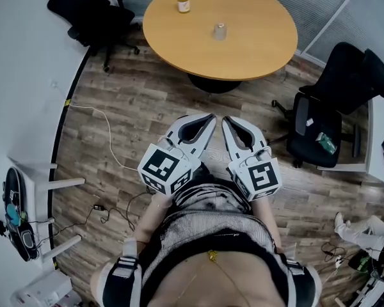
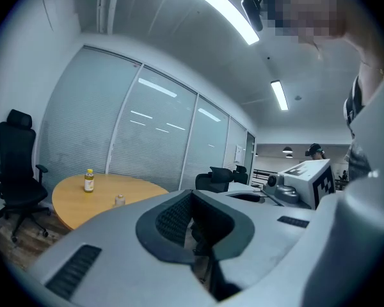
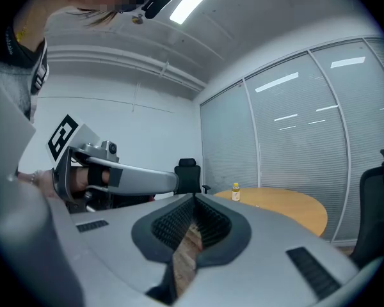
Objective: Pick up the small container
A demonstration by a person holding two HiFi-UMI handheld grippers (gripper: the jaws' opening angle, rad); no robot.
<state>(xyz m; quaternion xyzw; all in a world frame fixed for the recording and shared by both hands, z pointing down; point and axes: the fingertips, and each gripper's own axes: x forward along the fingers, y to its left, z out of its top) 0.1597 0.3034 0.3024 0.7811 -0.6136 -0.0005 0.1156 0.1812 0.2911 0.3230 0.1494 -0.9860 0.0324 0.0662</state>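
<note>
The small container [image 1: 219, 31], a clear little jar, stands on the round wooden table [image 1: 256, 50] far ahead of me, with nothing near it. It also shows in the left gripper view as the small container [image 2: 120, 200] on the table [image 2: 70, 203]. My left gripper [image 1: 210, 117] and right gripper [image 1: 225, 121] hang side by side close to my body, over the wood floor, well short of the table. Both are shut with nothing held. The left gripper [image 2: 192, 194] and the right gripper [image 3: 194, 197] each point toward the table.
A yellow-capped bottle [image 1: 183, 0] stands on the table's far left part. Black office chairs sit at the upper left [image 1: 93, 15] and at the right [image 1: 336, 98]. White cables [image 1: 105, 130] trail over the floor at the left, beside a white rack [image 1: 41, 184].
</note>
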